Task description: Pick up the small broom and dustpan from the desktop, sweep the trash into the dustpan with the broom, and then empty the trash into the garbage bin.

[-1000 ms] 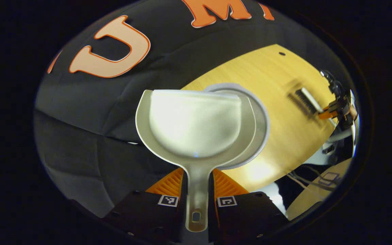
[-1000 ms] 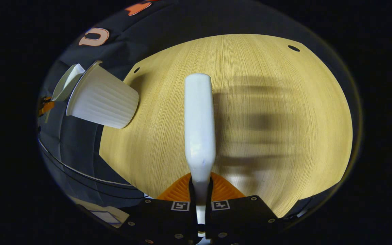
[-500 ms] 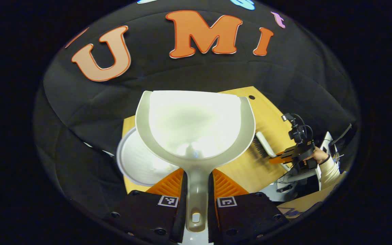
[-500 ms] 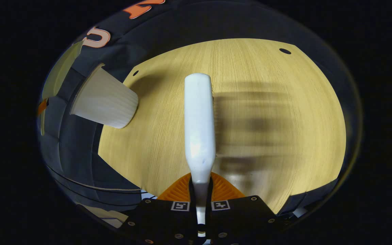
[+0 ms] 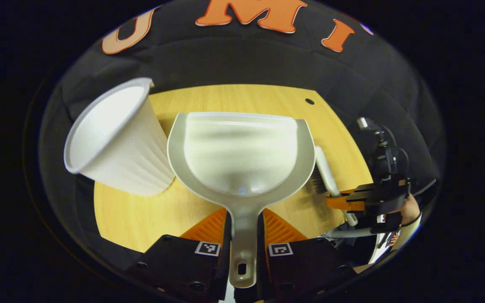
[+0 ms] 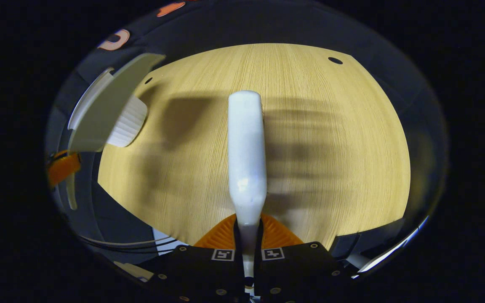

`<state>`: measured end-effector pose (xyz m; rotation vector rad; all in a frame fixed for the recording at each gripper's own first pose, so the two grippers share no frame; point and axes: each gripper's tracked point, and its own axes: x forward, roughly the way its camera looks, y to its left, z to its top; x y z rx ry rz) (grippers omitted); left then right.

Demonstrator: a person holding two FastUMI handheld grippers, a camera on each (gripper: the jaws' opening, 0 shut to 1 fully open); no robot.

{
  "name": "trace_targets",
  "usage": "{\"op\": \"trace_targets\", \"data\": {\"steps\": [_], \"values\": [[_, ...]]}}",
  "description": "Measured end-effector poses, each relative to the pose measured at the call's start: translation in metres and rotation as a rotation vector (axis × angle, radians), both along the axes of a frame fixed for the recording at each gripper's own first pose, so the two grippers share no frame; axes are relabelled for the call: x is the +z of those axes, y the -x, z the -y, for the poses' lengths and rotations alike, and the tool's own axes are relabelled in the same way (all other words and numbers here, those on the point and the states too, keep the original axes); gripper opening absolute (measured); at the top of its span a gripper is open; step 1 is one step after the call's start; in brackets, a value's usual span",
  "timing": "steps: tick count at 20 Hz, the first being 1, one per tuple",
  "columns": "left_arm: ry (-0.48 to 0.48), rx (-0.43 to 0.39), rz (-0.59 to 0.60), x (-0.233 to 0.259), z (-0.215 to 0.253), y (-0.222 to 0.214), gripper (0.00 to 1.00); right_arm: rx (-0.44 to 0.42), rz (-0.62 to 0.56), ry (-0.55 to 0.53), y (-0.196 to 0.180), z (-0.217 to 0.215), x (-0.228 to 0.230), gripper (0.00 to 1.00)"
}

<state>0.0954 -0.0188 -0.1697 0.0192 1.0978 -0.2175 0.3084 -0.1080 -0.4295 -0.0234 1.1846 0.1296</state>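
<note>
Left tool [image 5: 242, 248] clamped on the dustpan [image 5: 241, 153] handle at bottom centre of left gripper view, pan filling mid-frame, held above the wooden desk [image 5: 242, 99]. Garbage bin [image 5: 118, 139], white and ribbed, stood at left of frame, just beside the pan's edge. Right tool [image 6: 249, 252] gripped the broom [image 6: 246, 151] handle at bottom centre of right gripper view, broom back pointing up mid-frame over the desk. Seen at right in left gripper view, bristles beside the pan. No trash discernible in pan.
</note>
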Motion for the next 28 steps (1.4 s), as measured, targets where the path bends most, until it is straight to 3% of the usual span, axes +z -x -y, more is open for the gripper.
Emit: {"op": "trace_targets", "data": {"steps": [4, 6, 21, 24, 28], "values": [[-0.047, 0.078, -0.06, -0.058, -0.01, -0.003, 0.28, -0.026, -0.023, 0.02, 0.003, 0.003, -0.006, 0.08], [-0.078, 0.076, -0.067, -0.07, -0.007, -0.005, 0.27, -0.038, -0.032, 0.028, 0.006, 0.004, -0.006, 0.08], [-0.074, 0.078, -0.164, -0.089, -0.017, 0.005, 0.28, -0.047, -0.077, 0.081, 0.005, 0.003, -0.008, 0.09], [-0.077, 0.064, -0.155, -0.085, -0.017, 0.004, 0.28, -0.049, -0.068, 0.081, 0.0, 0.004, -0.013, 0.15], [-0.067, 0.071, -0.171, -0.082, -0.012, 0.009, 0.35, -0.016, -0.053, 0.071, 0.0, -0.001, -0.015, 0.28]]}}
